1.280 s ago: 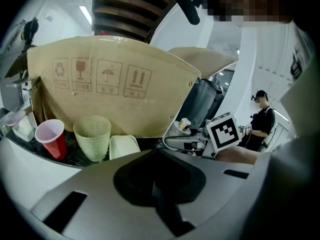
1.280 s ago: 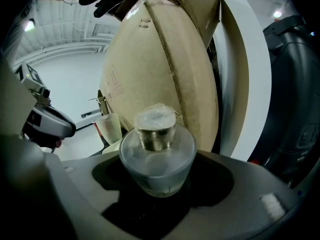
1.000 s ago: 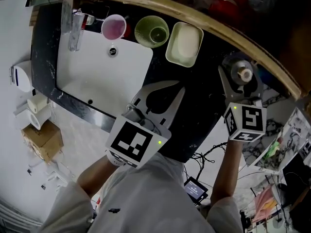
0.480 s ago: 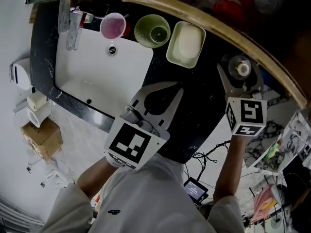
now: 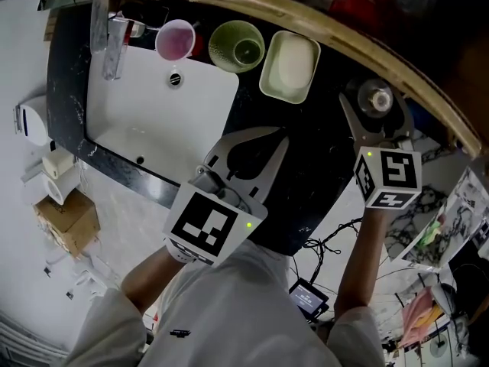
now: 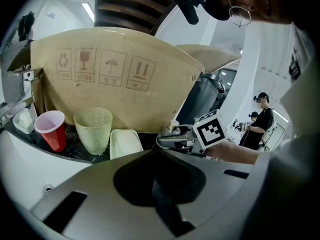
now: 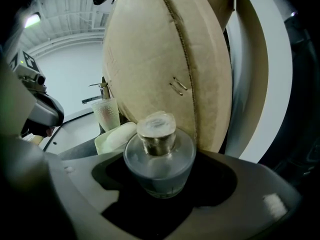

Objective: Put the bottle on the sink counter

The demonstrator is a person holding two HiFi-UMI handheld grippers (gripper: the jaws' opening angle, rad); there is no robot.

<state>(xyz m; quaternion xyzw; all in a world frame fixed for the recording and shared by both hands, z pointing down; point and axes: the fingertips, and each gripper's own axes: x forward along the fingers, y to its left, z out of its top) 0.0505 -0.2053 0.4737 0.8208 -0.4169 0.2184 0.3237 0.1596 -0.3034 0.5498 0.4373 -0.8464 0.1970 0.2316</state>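
A round clear glass bottle point(image 5: 375, 98) with a metal neck and clear stopper sits between the jaws of my right gripper point(image 5: 376, 112), which is shut on it over the far right of the black sink counter point(image 5: 321, 159). In the right gripper view the bottle point(image 7: 159, 156) fills the hollow between the jaws, just in front of a cardboard wall point(image 7: 160, 59). My left gripper point(image 5: 281, 134) hovers over the counter's middle, shut and holding nothing. The left gripper view shows the bottle's top point(image 6: 173, 129) beside the right gripper's marker cube.
A white sink basin point(image 5: 153, 105) with a faucet point(image 5: 107, 37) lies at the left. Along the back stand a pink cup point(image 5: 176, 40), a green textured cup point(image 5: 238, 47) and a pale soap dish point(image 5: 289, 66). Cables and clutter hang beyond the counter's right edge.
My right gripper has carried the bottle a little farther back toward the cardboard wall. The left gripper has stayed where it was.
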